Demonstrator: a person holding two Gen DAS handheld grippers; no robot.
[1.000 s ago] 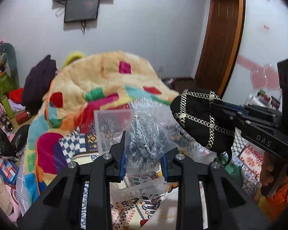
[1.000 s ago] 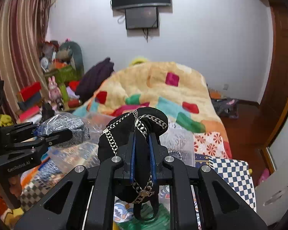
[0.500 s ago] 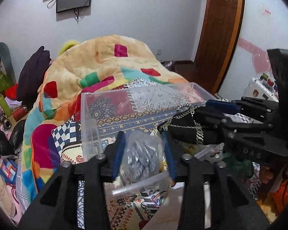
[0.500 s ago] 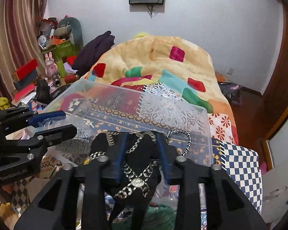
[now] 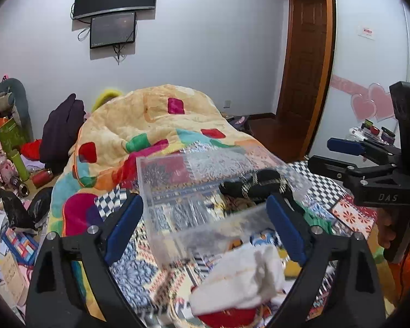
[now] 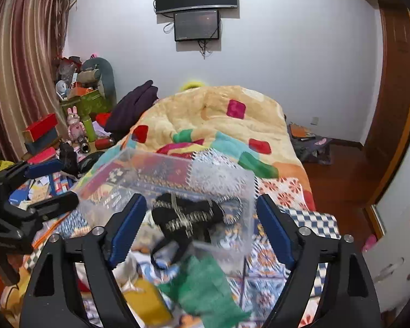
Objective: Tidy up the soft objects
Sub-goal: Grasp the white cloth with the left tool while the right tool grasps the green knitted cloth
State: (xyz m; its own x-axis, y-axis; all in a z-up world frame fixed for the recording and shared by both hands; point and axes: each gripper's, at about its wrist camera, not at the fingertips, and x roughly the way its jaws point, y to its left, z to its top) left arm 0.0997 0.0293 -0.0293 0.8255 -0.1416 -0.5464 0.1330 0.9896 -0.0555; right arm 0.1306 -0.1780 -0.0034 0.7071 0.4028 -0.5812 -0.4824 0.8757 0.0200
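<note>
A clear plastic box (image 5: 161, 191) (image 6: 227, 180) sits on the patterned bedspread. A black item with metal chain trim (image 5: 257, 184) (image 6: 188, 216) lies in the box on its right side. A grey item in a clear bag (image 5: 186, 213) lies in its left part. My left gripper (image 5: 205, 227) is open and empty, just in front of the box. My right gripper (image 6: 202, 229) is open and empty over the near edge of the box. A white soft item (image 5: 240, 278) and a green cloth (image 6: 205, 287) lie on the bed in front of the box.
A large colourful quilt (image 5: 150, 125) is heaped behind the box. A yellow item (image 6: 147, 300) lies by the green cloth. Cluttered boxes and toys (image 6: 76, 114) stand at the left. A wooden door (image 5: 306, 68) is at the right.
Both grippers have opened and let go of the black chain item and the bagged grey item, which now lie in the box. Both grippers have pulled back and up.
</note>
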